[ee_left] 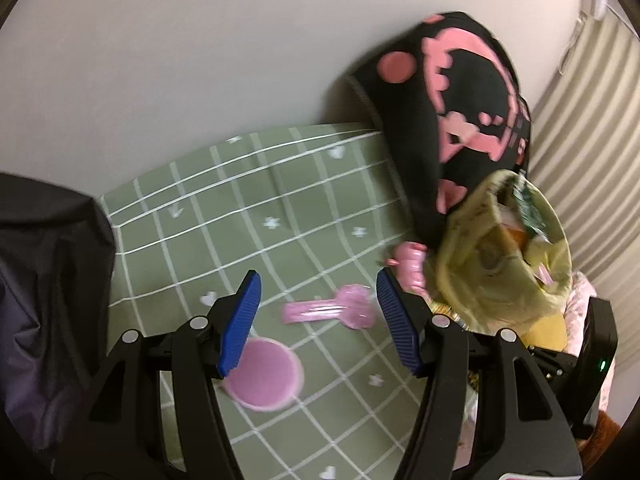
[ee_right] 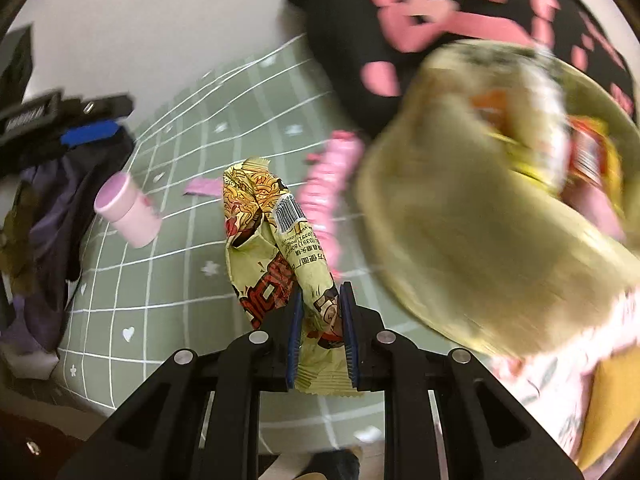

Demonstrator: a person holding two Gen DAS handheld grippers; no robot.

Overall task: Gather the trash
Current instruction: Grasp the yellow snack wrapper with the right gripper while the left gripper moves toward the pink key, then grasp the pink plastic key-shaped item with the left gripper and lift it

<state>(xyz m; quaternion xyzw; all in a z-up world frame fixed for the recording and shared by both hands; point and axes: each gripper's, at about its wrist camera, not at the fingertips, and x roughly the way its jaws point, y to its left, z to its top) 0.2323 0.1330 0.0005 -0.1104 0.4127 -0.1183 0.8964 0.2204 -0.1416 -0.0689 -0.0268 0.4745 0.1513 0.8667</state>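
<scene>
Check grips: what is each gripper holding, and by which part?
Right gripper: crumpled yellow printed snack wrapper, pinched near its lower sealed end. Left gripper: open, nothing held.

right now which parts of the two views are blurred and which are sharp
Right wrist view: the bin and the black-and-pink cloth are motion-smeared, while the wrapper in the right gripper is sharp. Left wrist view: mostly sharp, the left gripper crisp, the bin slightly soft; fisheye bends the mat grid.
</scene>
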